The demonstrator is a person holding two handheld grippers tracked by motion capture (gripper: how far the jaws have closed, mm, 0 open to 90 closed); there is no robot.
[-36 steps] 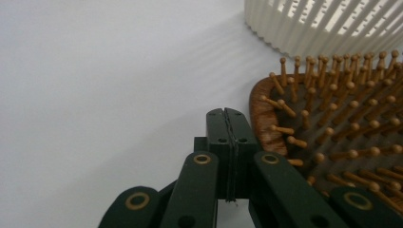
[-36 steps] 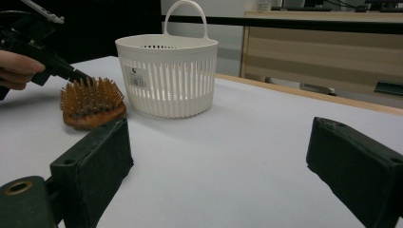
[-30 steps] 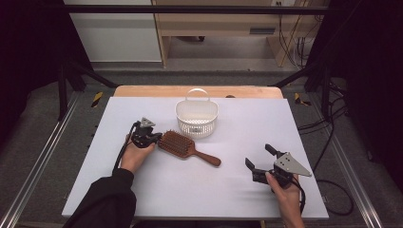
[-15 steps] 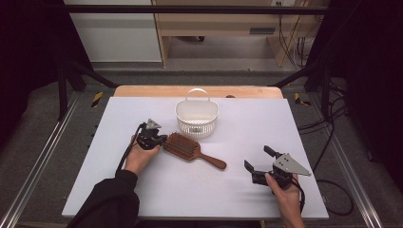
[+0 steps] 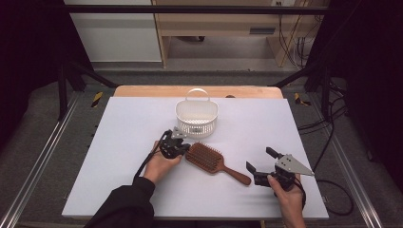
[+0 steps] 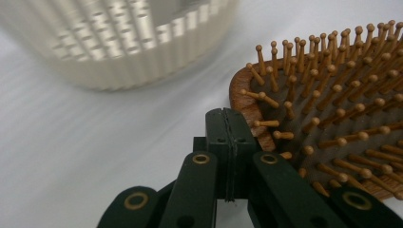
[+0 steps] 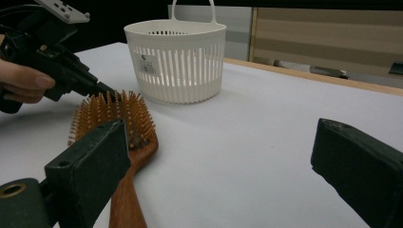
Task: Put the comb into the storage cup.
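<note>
Nearest the person's edge of the white counter (image 5: 119, 156), right gripper (image 5: 260, 166): held low in the right hand (image 5: 287, 197), grey three-cornered plate on top, jaws spread wide with nothing between them; in the right gripper view the two black pads stand far apart at either side, bare counter between. Just beyond and to its left, hairbrush (image 5: 215, 162): brown wood, lying flat with bristles up, handle end pointing toward the right gripper and stopping just short of it, oval head toward the left gripper. At the head's far left edge, left gripper (image 5: 183, 149): held in the left hand (image 5: 159, 166), dark sleeve behind it, cable trailing back; jaws pressed fully together with nothing clamped, their closed tip set against the wooden rim of the brush head, as the left gripper view shows (image 6: 227, 128). Farther back, near the counter's middle, basket (image 5: 196, 116): white plastic, slotted walls, looped handle upright, small label on its side, standing just beyond the brush head and apart from it. Farthest, strip of bare wood along the counter's back edge (image 5: 142, 91).
</note>
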